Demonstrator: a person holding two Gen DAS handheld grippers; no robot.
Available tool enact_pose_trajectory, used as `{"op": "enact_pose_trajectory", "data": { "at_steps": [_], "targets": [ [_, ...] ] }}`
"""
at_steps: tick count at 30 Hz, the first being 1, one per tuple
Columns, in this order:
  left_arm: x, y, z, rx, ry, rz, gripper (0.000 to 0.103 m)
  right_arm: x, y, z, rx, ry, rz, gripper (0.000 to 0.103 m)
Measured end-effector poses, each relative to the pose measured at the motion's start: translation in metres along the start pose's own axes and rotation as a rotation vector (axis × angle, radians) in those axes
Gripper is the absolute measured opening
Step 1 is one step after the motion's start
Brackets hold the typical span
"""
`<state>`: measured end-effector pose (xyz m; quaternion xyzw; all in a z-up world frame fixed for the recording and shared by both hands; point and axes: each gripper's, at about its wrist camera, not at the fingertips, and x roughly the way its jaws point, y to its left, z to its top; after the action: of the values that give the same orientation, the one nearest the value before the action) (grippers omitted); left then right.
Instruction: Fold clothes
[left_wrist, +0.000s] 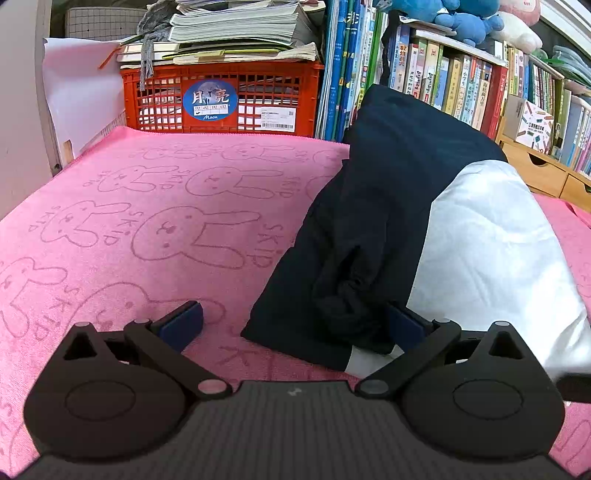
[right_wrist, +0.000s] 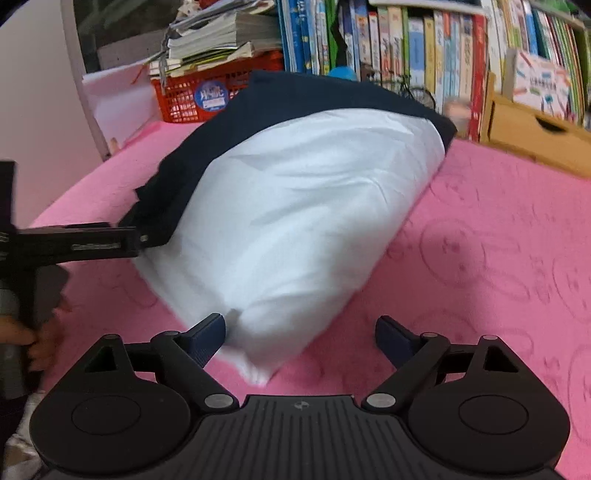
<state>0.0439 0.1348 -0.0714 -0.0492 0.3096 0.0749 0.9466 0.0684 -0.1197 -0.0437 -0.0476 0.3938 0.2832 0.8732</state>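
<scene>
A folded garment (left_wrist: 399, 206), navy on one side and white on the other, lies on a pink towel (left_wrist: 166, 221) printed with rabbit outlines that covers the bench. In the left wrist view the garment fills the frame from 12 to 4 o'clock, its navy part toward the centre and its white part toward 3 o'clock.

The left gripper (left_wrist: 295, 325) has its fingers spread wide. The left finger (left_wrist: 183, 323) rests on bare towel at 7 o'clock, apart from the cloth. The right finger (left_wrist: 404, 326) sits at the bunched navy hem at 5 o'clock, touching or just beside it; the 2 pads do not press on the cloth together, so nothing is grasped.

In the right wrist view the garment (right_wrist: 295, 221) lies in the centre, white side facing the camera, navy along its 11 o'clock edge. The right gripper (right_wrist: 301, 334) is released, fingers wide apart. Its left finger (right_wrist: 207, 334) is just beside the white corner at 6 o'clock; its right finger (right_wrist: 393, 338) is over bare towel. The white corner lies between them unpinched. At 9 o'clock the left gripper's body reaches in to the navy edge, with a hand (right_wrist: 40, 339) around its handle at 8 o'clock.

Behind the bench stand an orange crate (left_wrist: 221, 99) stacked with papers at 12 o'clock and rows of books (left_wrist: 443, 74) toward 2 o'clock.
</scene>
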Motion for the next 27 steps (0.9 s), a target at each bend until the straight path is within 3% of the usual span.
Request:
{"op": "enact_pose_trajectory", "data": {
  "at_steps": [4, 8, 11, 14, 21, 24, 27],
  "targets": [
    [0.000, 0.000, 0.000, 0.000, -0.005, -0.004, 0.103, -0.034, -0.001, 0.016, -0.038, -0.124, -0.016, 0.089],
    [-0.001, 0.002, 0.000, -0.002, -0.009, -0.010, 0.103, -0.029, -0.006, 0.061, 0.007, -0.216, -0.035, 0.087],
    [-0.001, 0.003, 0.000, -0.011, -0.012, -0.016, 0.103, 0.002, 0.002, 0.098, 0.021, -0.204, -0.053, 0.053],
    [-0.002, 0.004, 0.000, -0.022, -0.012, -0.020, 0.103, 0.055, 0.020, 0.135, -0.029, -0.165, -0.059, 0.046],
    [-0.002, 0.005, 0.001, -0.038, -0.009, -0.009, 0.103, 0.190, 0.052, 0.202, -0.170, -0.043, -0.208, 0.051],
    [-0.003, 0.010, 0.000, -0.066, -0.017, -0.026, 0.103, 0.221, 0.043, 0.211, -0.089, -0.034, -0.181, 0.057],
    [-0.002, 0.010, 0.000, -0.065, -0.015, -0.023, 0.103, 0.223, 0.026, 0.216, 0.017, -0.023, -0.138, 0.060]
  ]
}}
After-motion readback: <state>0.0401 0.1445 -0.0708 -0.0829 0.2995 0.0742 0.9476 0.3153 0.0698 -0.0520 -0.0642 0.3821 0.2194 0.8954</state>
